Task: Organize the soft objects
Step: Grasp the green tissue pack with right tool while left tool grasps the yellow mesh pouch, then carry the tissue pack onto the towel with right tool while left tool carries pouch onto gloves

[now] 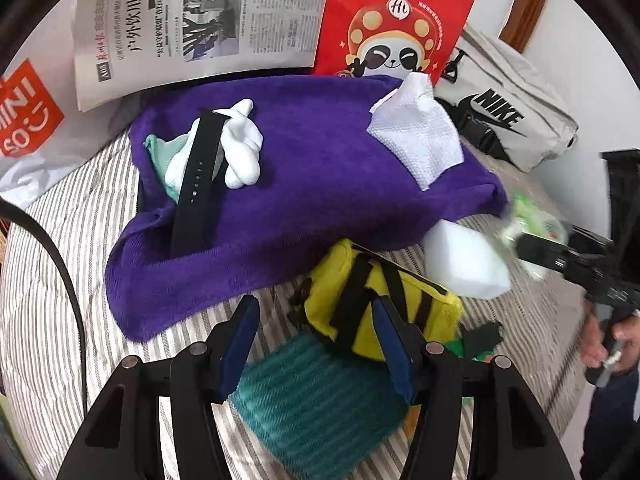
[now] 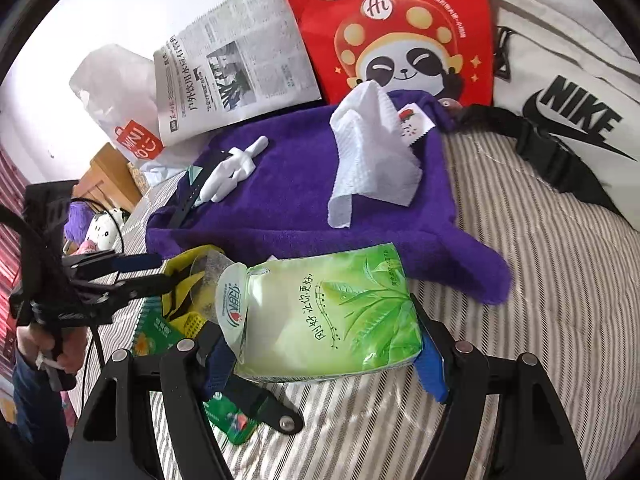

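My left gripper (image 1: 315, 312) hangs open over a teal ribbed cloth (image 1: 316, 404) on the striped bed. The cloth lies under and between the blue pads. A yellow plush with black stripes (image 1: 380, 304) sits just past the right pad. In the right wrist view, my right gripper (image 2: 320, 336) is shut on a green tissue pack (image 2: 336, 312), with a pad against each end. A white-topped pouch (image 2: 232, 304) leans on the pack. A purple towel (image 1: 320, 168) beyond carries white gloves (image 1: 240, 148), a black watch strap (image 1: 196, 184) and a white paper towel (image 1: 416, 136).
A newspaper (image 1: 200, 28), a red panda bag (image 1: 396, 28) and a white shopping bag (image 1: 28, 120) stand at the back. A grey Nike bag (image 2: 572, 92) lies at the right. Green packets (image 2: 156, 328) and a black clip (image 2: 260, 404) lie near the plush. A cable (image 1: 60, 264) runs along the left.
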Action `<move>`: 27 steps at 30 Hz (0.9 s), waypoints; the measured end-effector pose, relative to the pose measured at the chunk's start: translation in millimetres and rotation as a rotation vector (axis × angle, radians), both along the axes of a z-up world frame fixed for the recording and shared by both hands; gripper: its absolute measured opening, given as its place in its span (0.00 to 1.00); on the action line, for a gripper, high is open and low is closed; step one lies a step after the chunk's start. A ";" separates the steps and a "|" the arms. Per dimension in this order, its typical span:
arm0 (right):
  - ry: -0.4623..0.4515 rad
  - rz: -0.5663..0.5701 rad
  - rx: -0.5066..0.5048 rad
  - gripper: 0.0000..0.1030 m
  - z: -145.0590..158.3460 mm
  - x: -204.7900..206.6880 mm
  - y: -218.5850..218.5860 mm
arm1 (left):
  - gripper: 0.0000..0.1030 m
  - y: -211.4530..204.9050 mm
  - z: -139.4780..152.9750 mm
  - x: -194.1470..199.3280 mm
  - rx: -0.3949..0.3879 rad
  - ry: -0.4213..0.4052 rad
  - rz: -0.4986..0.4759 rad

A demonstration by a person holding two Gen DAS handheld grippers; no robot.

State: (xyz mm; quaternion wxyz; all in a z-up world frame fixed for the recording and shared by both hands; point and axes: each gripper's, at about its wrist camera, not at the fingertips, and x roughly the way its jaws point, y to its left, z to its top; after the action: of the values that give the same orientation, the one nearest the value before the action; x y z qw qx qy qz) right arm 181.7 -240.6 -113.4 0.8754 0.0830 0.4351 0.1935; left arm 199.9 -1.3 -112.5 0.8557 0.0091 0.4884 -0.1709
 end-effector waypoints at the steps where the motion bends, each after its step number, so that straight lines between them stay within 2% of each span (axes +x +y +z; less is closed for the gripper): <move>1: -0.005 -0.004 -0.003 0.72 1.2 -2.9 -1.2 | 0.55 -2.0 -0.7 3.1 0.004 -0.002 -0.001; 4: -0.014 -0.004 -0.008 0.72 3.6 -11.7 -4.3 | 0.54 -9.6 -5.1 13.0 0.013 0.001 -0.023; 6: -0.014 -0.006 -0.005 0.72 3.9 -15.8 -6.3 | 0.39 -13.3 -8.2 17.7 0.004 0.004 -0.030; 7: -0.011 -0.002 -0.002 0.72 3.2 -17.4 -7.6 | 0.37 -14.7 -10.5 19.8 -0.012 0.019 -0.041; 10: -0.001 0.005 0.011 0.72 1.0 -22.0 -10.1 | 0.30 -22.4 -11.6 18.9 0.021 -0.003 -0.055; 12: 0.006 0.006 0.012 0.72 -0.4 -23.3 -11.2 | 0.15 -23.5 -8.6 15.3 0.031 -0.034 -0.042; 13: 0.007 0.005 0.011 0.72 -0.6 -24.2 -11.6 | 0.11 -22.1 -7.4 15.0 0.019 -0.032 -0.045; 22: -0.006 0.008 0.013 0.72 5.6 -26.2 -11.3 | 0.10 -5.7 -5.6 4.0 0.059 -0.034 -0.036; 27: -0.007 0.009 0.013 0.72 6.8 -25.4 -6.2 | 0.14 -17.6 -9.9 3.6 0.139 -0.061 -0.053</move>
State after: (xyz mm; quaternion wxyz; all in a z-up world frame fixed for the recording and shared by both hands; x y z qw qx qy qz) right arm 156.3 -246.8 -106.5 0.8756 0.0859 0.4311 0.2004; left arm 203.5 -18.9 -122.4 0.8626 0.0865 0.4724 -0.1589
